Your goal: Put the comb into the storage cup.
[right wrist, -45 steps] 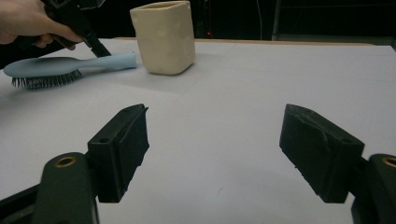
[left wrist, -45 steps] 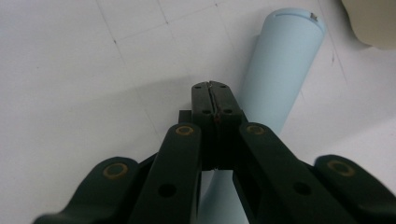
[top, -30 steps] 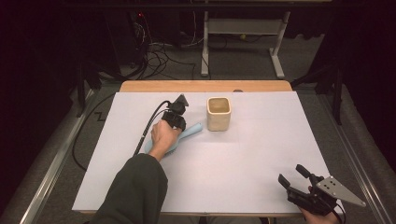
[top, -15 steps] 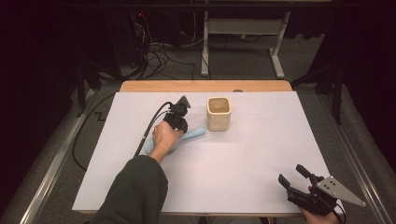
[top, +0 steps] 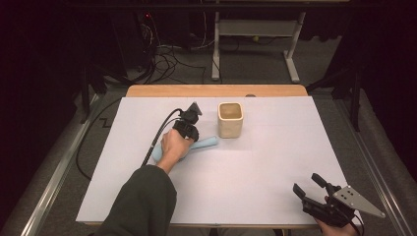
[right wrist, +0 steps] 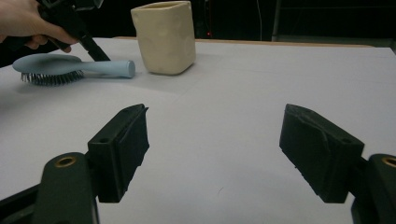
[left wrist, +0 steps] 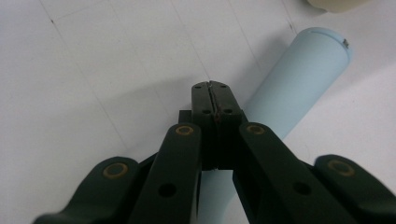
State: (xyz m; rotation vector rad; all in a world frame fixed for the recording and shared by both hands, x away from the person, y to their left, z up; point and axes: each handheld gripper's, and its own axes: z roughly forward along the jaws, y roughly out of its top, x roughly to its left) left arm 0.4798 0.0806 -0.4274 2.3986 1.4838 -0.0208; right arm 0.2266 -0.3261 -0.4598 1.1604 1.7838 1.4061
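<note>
A light blue hairbrush [top: 206, 142] lies bristles down on the white table, its handle [left wrist: 299, 88] pointing at a cream square cup [top: 230, 119]. My left gripper [top: 191, 133] points down at that handle. Its jaws are pressed together with nothing between them, and its tip [left wrist: 215, 88] sits just beside the handle's edge. In the right gripper view the brush [right wrist: 70, 65] lies left of the cup [right wrist: 164, 37], with the left gripper [right wrist: 99, 56] touching down at the handle. My right gripper [top: 307, 183] rests open near the front right corner, its jaws [right wrist: 215, 144] wide apart and empty.
A white sheet [top: 275, 162] covers the table, and a wooden strip [top: 216, 91] runs along its far edge. The left gripper's black cable [top: 152, 142] trails off to the left. Beyond the table are a dark floor, cables and a white desk frame [top: 255, 29].
</note>
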